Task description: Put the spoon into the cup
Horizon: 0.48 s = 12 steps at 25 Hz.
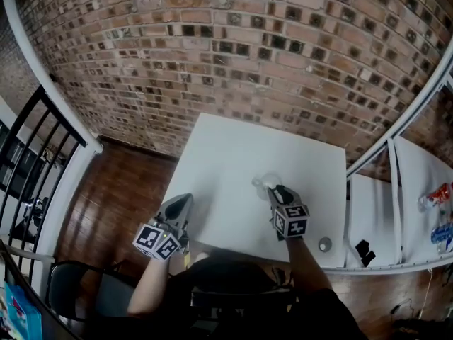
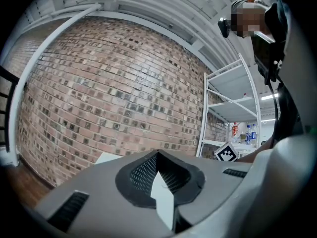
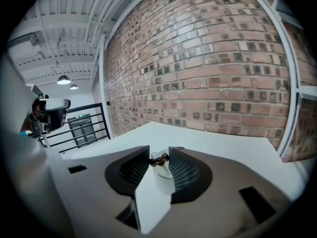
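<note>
A clear cup [image 1: 265, 183] stands on the white table [image 1: 233, 154], just past the tip of my right gripper [image 1: 276, 188]. In the right gripper view, the right gripper [image 3: 159, 155] is shut on a small dark brown spoon [image 3: 159, 158] that lies crosswise between the jaw tips. The spoon hangs directly over the cup [image 3: 163, 176], whose mouth shows in the gap below. My left gripper [image 1: 185, 198] hovers over the table's near left part, away from the cup. In its own view the left gripper [image 2: 157, 153] has its tips together, with nothing held.
A brick wall runs behind the table. White metal shelving [image 1: 396, 183] with bottles [image 1: 437, 195] stands to the right. A small round object [image 1: 325, 244] lies near the table's front right corner. A black railing [image 1: 28, 154] and a chair [image 1: 78, 289] are at the left.
</note>
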Available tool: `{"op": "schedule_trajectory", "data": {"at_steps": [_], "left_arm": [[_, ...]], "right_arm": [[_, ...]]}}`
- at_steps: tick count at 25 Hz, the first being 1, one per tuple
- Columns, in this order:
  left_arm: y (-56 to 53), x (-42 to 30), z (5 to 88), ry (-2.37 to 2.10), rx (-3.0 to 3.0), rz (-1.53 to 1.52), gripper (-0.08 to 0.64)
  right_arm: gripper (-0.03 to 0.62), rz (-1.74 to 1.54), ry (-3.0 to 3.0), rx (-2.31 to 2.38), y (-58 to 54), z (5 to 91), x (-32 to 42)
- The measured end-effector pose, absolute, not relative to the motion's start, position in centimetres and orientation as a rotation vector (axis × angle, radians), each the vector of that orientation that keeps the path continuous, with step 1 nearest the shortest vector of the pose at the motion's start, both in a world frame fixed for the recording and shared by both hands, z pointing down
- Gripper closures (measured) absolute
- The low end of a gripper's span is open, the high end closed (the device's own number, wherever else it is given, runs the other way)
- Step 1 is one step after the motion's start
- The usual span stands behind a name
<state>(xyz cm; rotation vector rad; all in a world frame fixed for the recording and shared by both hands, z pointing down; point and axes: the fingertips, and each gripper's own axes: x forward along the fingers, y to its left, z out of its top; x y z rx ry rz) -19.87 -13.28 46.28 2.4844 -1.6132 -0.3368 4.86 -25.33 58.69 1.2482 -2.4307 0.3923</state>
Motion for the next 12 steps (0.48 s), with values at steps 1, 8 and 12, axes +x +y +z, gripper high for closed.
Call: {"op": "schedule_trajectory", "data": {"at_steps": [1,8,12], "left_arm": [[-13.3,-19.8,46.3,-1.613,2.486,-0.337,0.555],[-13.4,-19.4,46.3,-1.608,2.490,-0.330,0.556],[-13.4,-19.3,46.2,-1.605,2.489,-0.329,0.555]], "right_arm": [[0.466,0.399,-2.426,1.245,-25.4,59.0,4.9],[0.463,0.433,-2.379,1.236,-25.8,61.0,5.4],[0.431,0.414,-2.401,1.204,-25.4,60.7,5.1]]}}
